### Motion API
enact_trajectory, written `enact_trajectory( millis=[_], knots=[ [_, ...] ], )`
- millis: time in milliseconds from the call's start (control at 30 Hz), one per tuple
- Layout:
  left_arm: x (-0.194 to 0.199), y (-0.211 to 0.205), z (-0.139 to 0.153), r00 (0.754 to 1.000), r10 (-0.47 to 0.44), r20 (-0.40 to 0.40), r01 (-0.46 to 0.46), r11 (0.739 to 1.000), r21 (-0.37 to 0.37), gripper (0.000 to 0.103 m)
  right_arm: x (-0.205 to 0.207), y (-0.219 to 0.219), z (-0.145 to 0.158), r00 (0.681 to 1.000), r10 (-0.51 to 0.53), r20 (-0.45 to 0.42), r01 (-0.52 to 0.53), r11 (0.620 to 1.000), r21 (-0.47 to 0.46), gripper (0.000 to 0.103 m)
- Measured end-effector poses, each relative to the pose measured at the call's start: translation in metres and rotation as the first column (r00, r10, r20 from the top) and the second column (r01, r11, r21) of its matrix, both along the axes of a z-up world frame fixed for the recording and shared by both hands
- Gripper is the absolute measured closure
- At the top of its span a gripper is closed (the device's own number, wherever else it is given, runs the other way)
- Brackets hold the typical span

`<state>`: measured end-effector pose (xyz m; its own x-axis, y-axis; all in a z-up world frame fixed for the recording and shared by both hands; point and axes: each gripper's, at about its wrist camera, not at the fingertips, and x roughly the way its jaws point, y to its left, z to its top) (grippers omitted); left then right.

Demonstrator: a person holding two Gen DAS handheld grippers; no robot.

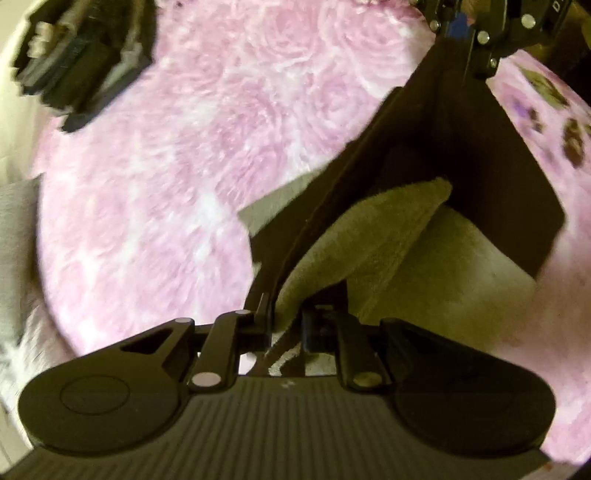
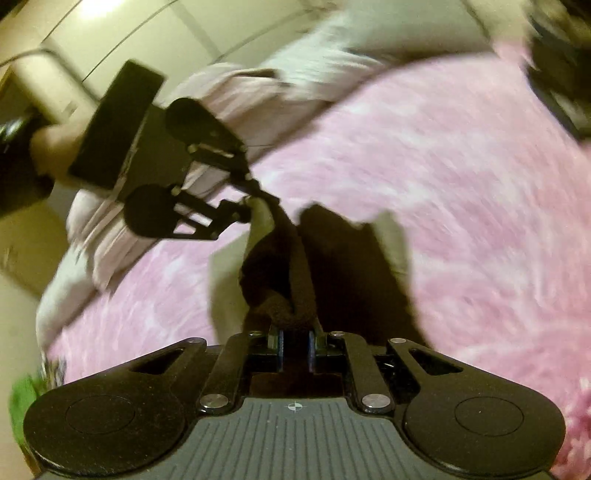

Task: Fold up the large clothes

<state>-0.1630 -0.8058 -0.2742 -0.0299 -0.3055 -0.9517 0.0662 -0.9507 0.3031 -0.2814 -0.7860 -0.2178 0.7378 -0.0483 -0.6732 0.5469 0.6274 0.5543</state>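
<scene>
A fluffy pink blanket [image 1: 177, 155] with a swirled rose pattern covers the bed, filling most of both views. In the left wrist view a patch of darker purple and brown print [image 1: 554, 110] shows at the far right edge, and a blurred black object [image 1: 85, 59] lies at the far left corner, past the blanket's edge. In the right wrist view pale cream wall panels [image 2: 166, 33] rise beyond the bed, and a crumpled pale pink sheet [image 2: 236, 92] lies along the blanket's far left edge.

The garment [image 1: 461, 155] is dark brown on its outer face and lighter tan on its fleecy inner face [image 1: 354, 243] (the lining shows where the cloth folds open). It hangs lifted above the blanket, stretched between the two grippers, with a flap drooping toward the bed on the right. In the right wrist view it reads as a dark twisted band [image 2: 280, 266] running from near to far, blurred by motion.

The left gripper [image 1: 286, 325] is pressed together on the garment's near edge, the cloth caught between its fingers. The right gripper [image 2: 295, 347] likewise pinches the garment, its fingers close together with dark cloth between them. A hand [image 2: 48, 147] holds the left gripper's handle at the far left.
</scene>
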Motion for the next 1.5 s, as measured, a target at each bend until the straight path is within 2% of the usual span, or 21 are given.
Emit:
enact_trajectory(
  millis=[100, 200, 267, 333, 433, 500, 567, 633, 667, 700, 767, 900, 967, 1033, 1167, 1267, 1333, 1400, 1500],
  knots=[
    [-0.012, -0.020, -0.028, 1.000, 0.008, 0.002, -0.008, 0.998, 0.060, 0.091, -0.010, -0.022, -0.028, 0.999, -0.054, -0.004, 0.055, 0.995, 0.089, 0.095],
    [-0.016, -0.029, -0.037, 0.999, 0.050, -0.018, -0.048, 0.995, 0.090, 0.088, -0.026, -0.030, -0.050, 0.992, -0.123, -0.004, 0.122, 0.975, 0.188, 0.095],
    [-0.012, -0.037, -0.034, 0.990, 0.132, -0.056, -0.128, 0.989, 0.078, 0.072, -0.033, -0.032, -0.054, 0.989, -0.148, -0.004, 0.145, 0.966, 0.215, 0.095],
    [0.000, -0.048, -0.021, 0.960, 0.257, -0.112, -0.253, 0.966, 0.049, 0.068, -0.039, -0.031, -0.052, 0.987, -0.161, -0.013, 0.160, 0.964, 0.213, 0.095],
    [0.028, -0.059, -0.003, 0.877, 0.447, -0.177, -0.449, 0.893, 0.032, 0.071, -0.046, -0.029, -0.045, 0.983, -0.181, -0.027, 0.183, 0.961, 0.206, 0.093],
    [0.050, -0.056, 0.005, 0.808, 0.554, -0.203, -0.559, 0.828, 0.035, 0.071, -0.048, -0.027, -0.040, 0.980, -0.193, -0.041, 0.198, 0.961, 0.195, 0.092],
    [0.068, -0.049, 0.009, 0.738, 0.637, -0.223, -0.640, 0.766, 0.070, 0.071, -0.048, -0.025, -0.038, 0.976, -0.213, -0.053, 0.219, 0.956, 0.196, 0.090],
    [0.082, -0.041, 0.006, 0.667, 0.704, -0.245, -0.698, 0.705, 0.123, 0.070, -0.045, -0.021, -0.036, 0.971, -0.231, -0.064, 0.239, 0.951, 0.197, 0.078],
    [0.089, -0.037, 0.002, 0.621, 0.742, -0.251, -0.731, 0.664, 0.155, 0.070, -0.043, -0.019, -0.035, 0.970, -0.236, -0.064, 0.244, 0.951, 0.190, 0.074],
    [0.094, -0.035, -0.003, 0.590, 0.767, -0.253, -0.751, 0.636, 0.175, 0.070, -0.042, -0.018, -0.035, 0.970, -0.238, -0.056, 0.244, 0.951, 0.187, 0.070],
    [0.102, -0.030, -0.019, 0.542, 0.804, -0.246, -0.788, 0.588, 0.184, 0.070, -0.036, -0.018, -0.039, 0.972, -0.229, -0.051, 0.235, 0.953, 0.191, 0.069],
    [0.114, -0.031, -0.042, 0.476, 0.845, -0.243, -0.823, 0.525, 0.215, 0.069, -0.023, -0.021, -0.046, 0.978, -0.202, -0.059, 0.210, 0.960, 0.184, 0.069],
    [0.117, -0.033, -0.049, 0.469, 0.850, -0.241, -0.824, 0.519, 0.226, 0.069, -0.017, -0.022, -0.048, 0.977, -0.199, -0.072, 0.209, 0.961, 0.180, 0.089],
    [0.116, -0.035, -0.052, 0.462, 0.853, -0.244, -0.825, 0.514, 0.233, 0.070, -0.014, -0.023, -0.046, 0.977, -0.194, -0.087, 0.206, 0.964, 0.170, 0.098],
    [0.110, -0.036, -0.038, 0.464, 0.835, -0.296, -0.816, 0.533, 0.224, 0.071, -0.027, -0.027, -0.023, 0.976, -0.217, -0.025, 0.218, 0.968, 0.123, 0.099],
    [0.110, -0.042, -0.053, 0.456, 0.846, -0.276, -0.821, 0.520, 0.237, 0.068, -0.029, -0.026, -0.041, 0.977, -0.199, -0.081, 0.209, 0.966, 0.153, 0.099],
    [0.108, -0.044, -0.058, 0.460, 0.845, -0.271, -0.822, 0.521, 0.229, 0.067, -0.026, -0.026, -0.054, 0.978, -0.179, -0.108, 0.196, 0.965, 0.177, 0.098],
    [0.109, -0.043, -0.053, 0.469, 0.841, -0.271, -0.820, 0.528, 0.220, 0.067, -0.024, -0.027, -0.053, 0.978, -0.177, -0.110, 0.194, 0.967, 0.163, 0.097],
    [0.111, -0.041, -0.041, 0.479, 0.835, -0.271, -0.823, 0.534, 0.191, 0.069, -0.025, -0.027, -0.047, 0.976, -0.184, -0.121, 0.201, 0.968, 0.148, 0.086]
  ],
)
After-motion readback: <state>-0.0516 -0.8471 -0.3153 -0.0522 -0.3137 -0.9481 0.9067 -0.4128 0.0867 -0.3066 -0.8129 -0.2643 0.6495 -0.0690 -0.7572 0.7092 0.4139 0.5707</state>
